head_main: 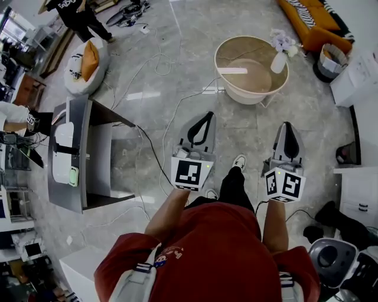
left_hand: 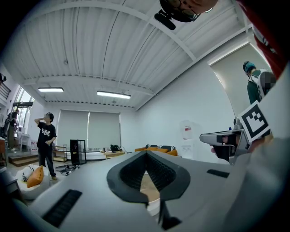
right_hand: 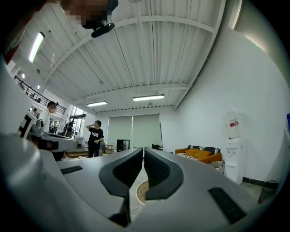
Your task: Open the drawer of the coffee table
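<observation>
I stand on the tiled floor and hold both grippers out level in front of me. My left gripper [head_main: 204, 114] is shut with nothing between its jaws; in the left gripper view its tips [left_hand: 146, 153] meet. My right gripper [head_main: 287, 125] is also shut and empty, its tips [right_hand: 143, 148] almost touching. A round beige coffee table [head_main: 226, 79] stands a few steps ahead; part of it shows through the jaw openings [left_hand: 147, 189] [right_hand: 141, 192]. A grey rectangular table [head_main: 75, 177] stands to my left. No drawer front shows in any view.
A white spray bottle [head_main: 279, 60] and crumpled paper lie on the round table. Cables [head_main: 155, 150] run over the floor between the tables. An orange sofa [head_main: 312, 22] is at the far right, a beanbag with an orange cushion [head_main: 88, 59] at the far left, a person in black [head_main: 80, 16] beyond it.
</observation>
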Demonstrator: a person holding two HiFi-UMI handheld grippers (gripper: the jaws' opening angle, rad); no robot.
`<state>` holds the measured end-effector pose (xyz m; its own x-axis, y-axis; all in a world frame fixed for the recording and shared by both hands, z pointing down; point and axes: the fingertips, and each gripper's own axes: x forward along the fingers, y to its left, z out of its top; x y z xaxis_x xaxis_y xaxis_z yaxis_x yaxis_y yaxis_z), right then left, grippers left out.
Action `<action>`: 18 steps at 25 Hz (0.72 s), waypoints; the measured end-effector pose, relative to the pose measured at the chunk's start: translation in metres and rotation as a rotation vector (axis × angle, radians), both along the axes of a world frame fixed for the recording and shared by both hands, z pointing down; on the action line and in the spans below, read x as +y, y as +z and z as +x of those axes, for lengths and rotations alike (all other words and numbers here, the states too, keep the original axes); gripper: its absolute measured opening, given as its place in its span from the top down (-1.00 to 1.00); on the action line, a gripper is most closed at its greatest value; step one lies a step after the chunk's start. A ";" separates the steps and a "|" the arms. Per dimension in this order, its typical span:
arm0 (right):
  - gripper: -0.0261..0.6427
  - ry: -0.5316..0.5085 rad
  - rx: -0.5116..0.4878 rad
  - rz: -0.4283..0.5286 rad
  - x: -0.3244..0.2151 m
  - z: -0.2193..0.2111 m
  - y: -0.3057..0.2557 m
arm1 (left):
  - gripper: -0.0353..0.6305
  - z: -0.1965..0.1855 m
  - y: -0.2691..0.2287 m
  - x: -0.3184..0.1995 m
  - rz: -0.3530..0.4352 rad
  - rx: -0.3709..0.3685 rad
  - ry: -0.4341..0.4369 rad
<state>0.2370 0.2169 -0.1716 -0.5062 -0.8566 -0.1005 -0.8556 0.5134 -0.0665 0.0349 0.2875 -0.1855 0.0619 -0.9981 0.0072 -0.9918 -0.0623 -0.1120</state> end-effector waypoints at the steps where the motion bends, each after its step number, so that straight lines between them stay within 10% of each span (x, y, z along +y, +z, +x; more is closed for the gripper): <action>1: 0.85 0.001 -0.003 -0.003 -0.011 0.001 0.001 | 0.85 0.002 0.002 -0.011 -0.008 0.003 0.002; 18: 0.85 0.008 -0.046 -0.028 -0.219 0.030 0.014 | 0.85 0.022 0.001 -0.200 -0.029 -0.021 -0.043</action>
<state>0.2670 -0.0022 -0.1578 -0.4951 -0.8631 -0.0994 -0.8552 0.5043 -0.1196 0.0569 0.0875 -0.1843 0.0182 -0.9991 0.0374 -0.9910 -0.0230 -0.1319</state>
